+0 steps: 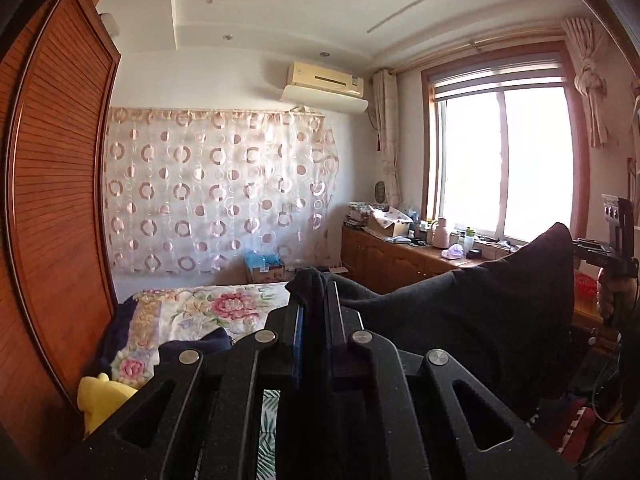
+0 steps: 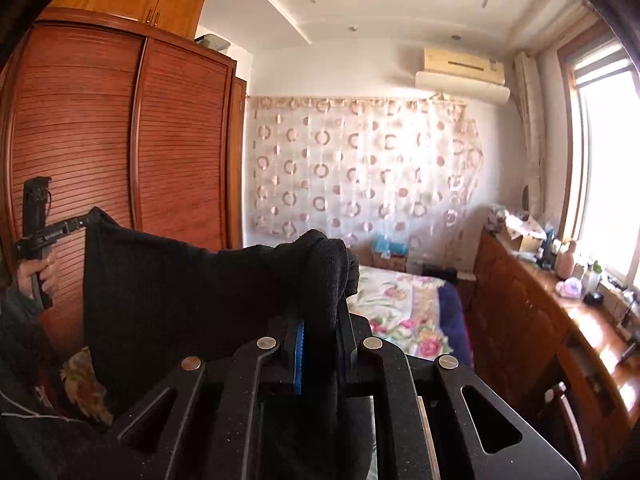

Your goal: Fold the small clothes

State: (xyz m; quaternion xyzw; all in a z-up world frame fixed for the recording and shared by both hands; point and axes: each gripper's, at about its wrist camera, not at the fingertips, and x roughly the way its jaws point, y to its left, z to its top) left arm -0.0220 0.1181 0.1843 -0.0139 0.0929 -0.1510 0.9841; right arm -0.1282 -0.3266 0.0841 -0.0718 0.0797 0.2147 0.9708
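We see a small black knitted garment (image 1: pixel 472 304) held in the air between two black two-finger grippers, well above the bed with the floral quilt (image 1: pixel 208 312). The left gripper (image 1: pixel 316 304) has its jaws drawn narrow on one bunched corner of the cloth, which wraps over its fingertips. The right gripper (image 2: pixel 324 296) is likewise pinched nearly closed on the opposite corner, the knit mounded over its blue-lined pads (image 2: pixel 298 352).

The relation that matters: the garment's top edge runs straight from one gripper to the other, and this is its long axis as held. From the left wrist view the cloth stretches away to the right, rising to the far corner; from the right wrist view it stretches to the left, toward the louvred wooden wardrobe (image 2: pixel 120 136). The body of the cloth hangs below that line.

We judge that neither hand is nearer: both already grip. The next move likely calls for lowering the cloth flat onto the quilt.
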